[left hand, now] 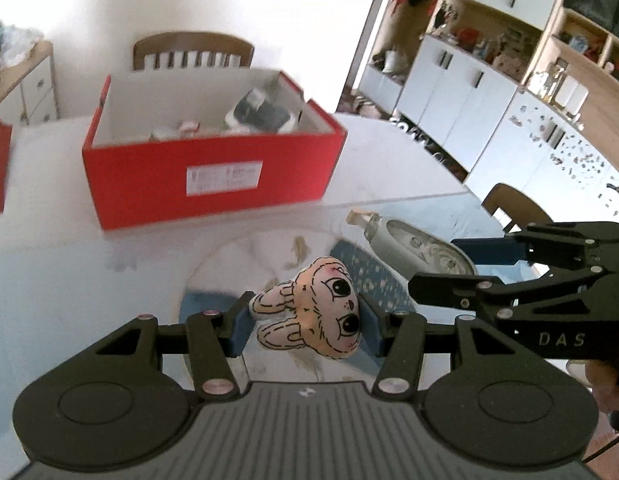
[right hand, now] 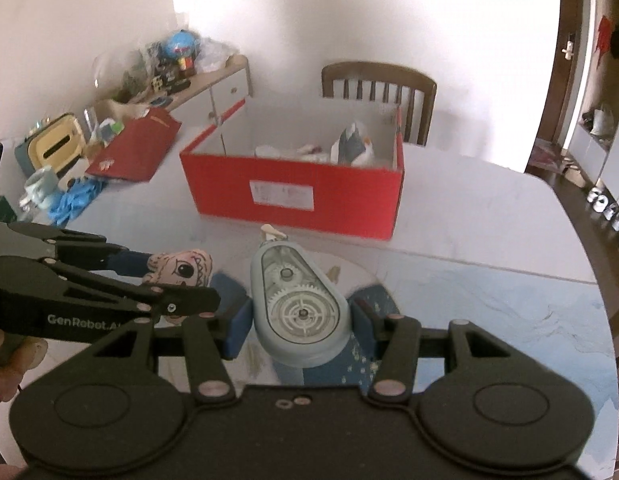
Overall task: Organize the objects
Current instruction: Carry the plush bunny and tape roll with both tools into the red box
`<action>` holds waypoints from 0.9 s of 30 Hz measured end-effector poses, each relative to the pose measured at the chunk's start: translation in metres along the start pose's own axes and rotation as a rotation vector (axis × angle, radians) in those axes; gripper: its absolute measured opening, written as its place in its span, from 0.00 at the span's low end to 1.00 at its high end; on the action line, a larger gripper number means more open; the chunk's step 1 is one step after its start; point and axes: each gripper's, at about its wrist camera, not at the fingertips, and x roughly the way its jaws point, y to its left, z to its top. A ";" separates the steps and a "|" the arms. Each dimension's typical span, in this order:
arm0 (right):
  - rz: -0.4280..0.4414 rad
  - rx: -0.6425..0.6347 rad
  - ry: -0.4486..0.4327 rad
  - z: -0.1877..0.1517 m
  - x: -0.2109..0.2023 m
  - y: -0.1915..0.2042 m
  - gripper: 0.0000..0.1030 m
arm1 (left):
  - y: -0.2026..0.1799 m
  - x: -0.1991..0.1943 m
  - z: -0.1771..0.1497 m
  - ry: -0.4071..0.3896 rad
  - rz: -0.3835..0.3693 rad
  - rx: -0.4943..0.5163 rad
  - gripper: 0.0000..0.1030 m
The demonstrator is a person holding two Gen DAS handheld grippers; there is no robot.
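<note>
The left gripper (left hand: 307, 326) has its jaws closed on a small pinkish plush rabbit head with big black eyes and ink-drawn ears (left hand: 315, 312), pinched between the blue pads (left hand: 239, 326) and lifted clear of the desk (left hand: 49, 272). Just beside it, the right gripper (right hand: 301, 320) clamps a pale grey-blue teardrop-shaped correction-tape dispenser with a clear window showing white gears (right hand: 299, 304), its cream tip pointing away toward the box; this too hangs above the surface rather than resting on it. Both sets of jaws stand at a middling width, set by what they hold.

Farther back on the white glossy desk sits an open red cardboard shoebox with a white label on its near side (right hand: 293, 196). Inside it lie a few things, among them a dark-and-white soft item, too blurred to name. A flat red lid (right hand: 135, 150) lies to the box's left, near blue gloves (right hand: 75, 198) and a pale mug (right hand: 39, 188). A brown wooden chair with a slatted back (right hand: 379, 84) stands behind the box. White cabinets with open shelves (left hand: 469, 92) line the far wall to the right.
</note>
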 end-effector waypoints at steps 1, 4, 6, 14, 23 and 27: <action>-0.004 0.002 -0.008 0.004 -0.001 0.001 0.51 | 0.002 -0.002 0.005 -0.008 -0.003 0.009 0.52; -0.017 0.002 -0.030 0.016 -0.001 0.006 0.51 | 0.009 -0.006 0.020 -0.030 -0.009 0.028 0.52; -0.027 -0.002 -0.044 0.026 -0.001 0.008 0.51 | 0.014 -0.009 0.030 -0.045 -0.009 0.041 0.52; -0.066 0.002 -0.093 0.065 0.011 0.011 0.51 | 0.041 -0.013 0.074 -0.092 0.003 0.067 0.52; -0.073 0.045 -0.072 0.107 0.046 0.002 0.51 | 0.071 0.004 0.119 -0.094 0.047 0.109 0.52; -0.083 0.030 -0.070 0.120 0.065 0.004 0.51 | 0.085 0.020 0.137 -0.081 0.068 0.112 0.52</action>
